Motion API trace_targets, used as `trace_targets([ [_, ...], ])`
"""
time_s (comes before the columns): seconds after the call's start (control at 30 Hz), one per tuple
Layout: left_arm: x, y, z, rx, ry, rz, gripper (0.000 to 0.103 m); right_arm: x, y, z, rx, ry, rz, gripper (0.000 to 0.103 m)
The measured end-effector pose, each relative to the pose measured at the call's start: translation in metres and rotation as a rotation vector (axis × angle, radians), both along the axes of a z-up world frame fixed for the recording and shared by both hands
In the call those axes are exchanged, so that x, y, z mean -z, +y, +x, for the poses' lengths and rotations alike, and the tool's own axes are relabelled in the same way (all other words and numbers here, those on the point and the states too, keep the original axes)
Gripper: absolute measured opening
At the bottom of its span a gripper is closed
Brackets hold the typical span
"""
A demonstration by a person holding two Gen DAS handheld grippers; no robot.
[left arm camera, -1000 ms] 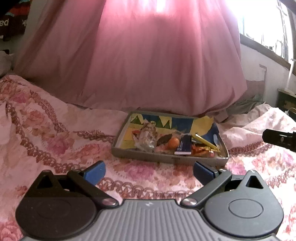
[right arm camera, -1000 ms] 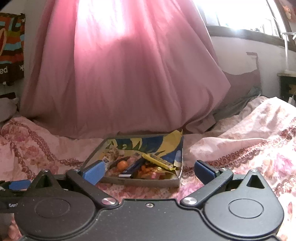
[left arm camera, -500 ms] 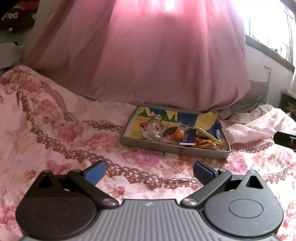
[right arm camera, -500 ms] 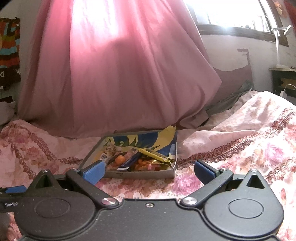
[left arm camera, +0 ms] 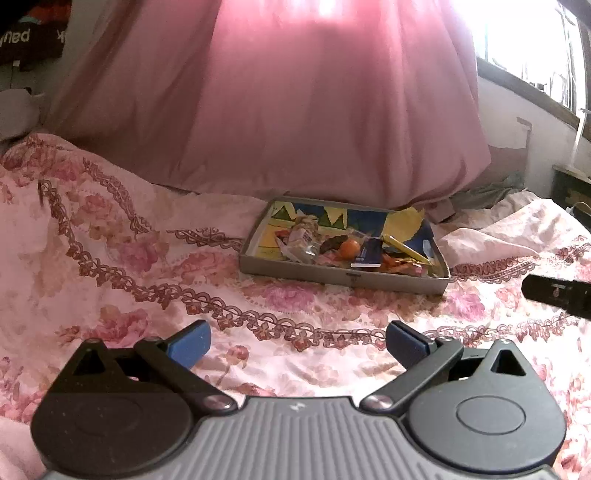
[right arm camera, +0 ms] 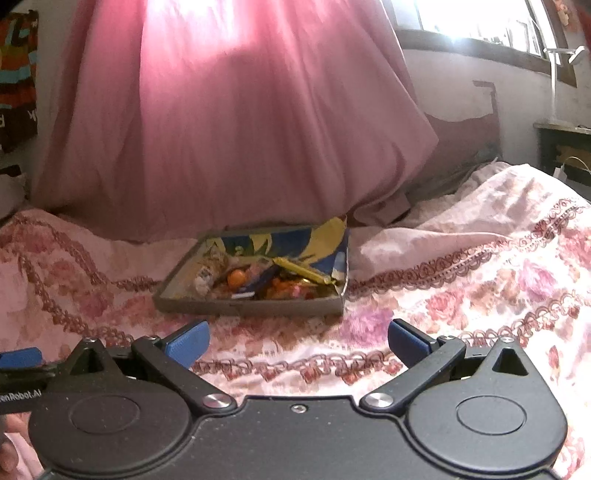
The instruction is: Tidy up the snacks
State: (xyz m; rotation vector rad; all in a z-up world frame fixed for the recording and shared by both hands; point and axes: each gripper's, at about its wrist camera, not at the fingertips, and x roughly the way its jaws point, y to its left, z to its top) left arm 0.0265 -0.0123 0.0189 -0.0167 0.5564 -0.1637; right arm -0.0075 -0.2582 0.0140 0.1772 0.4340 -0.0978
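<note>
One shallow grey tray (left arm camera: 343, 275) is holding all the snacks I am seeing, and it is sitting on the flowered bedspread (left arm camera: 129, 266) at about one o'clock from my left gripper (left arm camera: 297, 341), well apart from its tips. Inside the tray, a small orange ball (left arm camera: 349, 248) is lying near the middle, with a dark blue packet (left arm camera: 367, 254) just beside it at three o'clock and a long yellow bar (left arm camera: 404, 249) slanting past that toward the tray's right end. A crinkled clear wrapper (left arm camera: 304, 240) is lying at nine o'clock from the ball. Blue and yellow paper is lining the tray's floor.

From my right gripper (right arm camera: 298, 341), the same tray (right arm camera: 251, 306) is showing at roughly twelve o'clock, again well apart, with the yellow bar (right arm camera: 303, 272) pointing toward its right corner.

Both grippers are hovering over the bedspread with their blue-padded fingers (left arm camera: 188, 341) spread wide and nothing between them; the right one's fingers (right arm camera: 408, 341) are standing just as far apart. At three o'clock in the left view, a black part of the right tool (left arm camera: 557, 295) is poking in from the edge.

Behind the tray, a pink curtain (left arm camera: 295, 110) is hanging down to the bed, with a bright window (right arm camera: 480, 22) at two o'clock.
</note>
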Motion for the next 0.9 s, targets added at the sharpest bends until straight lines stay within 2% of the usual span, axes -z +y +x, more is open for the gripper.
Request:
trace_targets([
  [0.9, -0.001, 0.006, -0.01, -0.036, 0.014, 0.007, 0.103, 0.01, 0.022, -0.007, -0.025, 0.066, -0.066, 0.102],
])
